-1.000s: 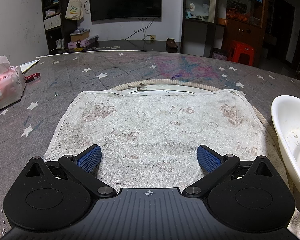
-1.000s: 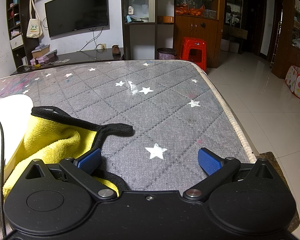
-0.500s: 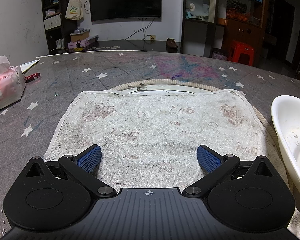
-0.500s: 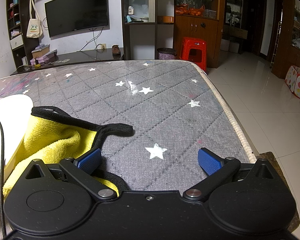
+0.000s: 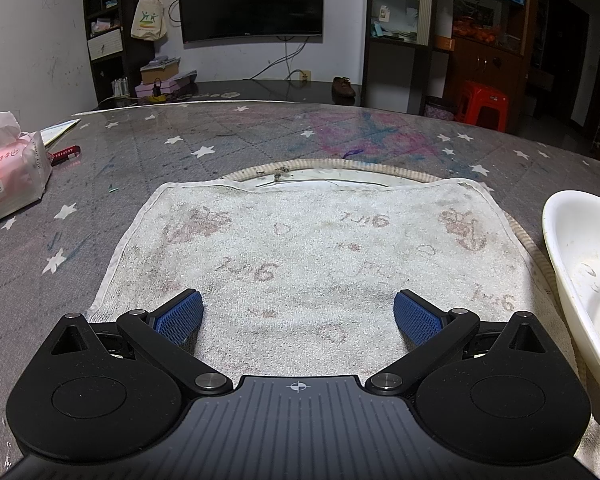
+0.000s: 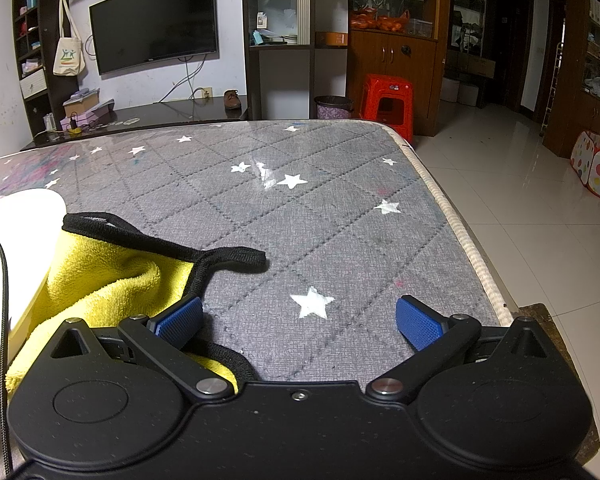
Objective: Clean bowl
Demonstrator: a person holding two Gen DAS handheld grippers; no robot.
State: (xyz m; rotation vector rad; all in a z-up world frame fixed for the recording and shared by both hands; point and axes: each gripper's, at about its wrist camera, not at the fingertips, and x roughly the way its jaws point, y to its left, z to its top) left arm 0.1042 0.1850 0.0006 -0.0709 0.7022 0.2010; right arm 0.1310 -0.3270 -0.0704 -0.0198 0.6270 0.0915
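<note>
A white bowl (image 5: pixel 580 272) with dried smears inside sits at the right edge of the left wrist view; its rim also shows at the left of the right wrist view (image 6: pixel 16 248). A yellow cloth (image 6: pixel 100 284) with black trim lies beside the bowl, under my right gripper's left finger. My left gripper (image 5: pixel 298 316) is open and empty, low over a stained white towel (image 5: pixel 308 248). My right gripper (image 6: pixel 300 320) is open and empty over the grey star-patterned table cover (image 6: pixel 320 220).
A pink tissue pack (image 5: pixel 8 176) and a red pen (image 5: pixel 66 156) lie at the far left. A round mat (image 5: pixel 324 168) shows under the towel's far edge. The table's right edge (image 6: pixel 452 220) drops to a tiled floor. A black cable (image 6: pixel 4 320) hangs at left.
</note>
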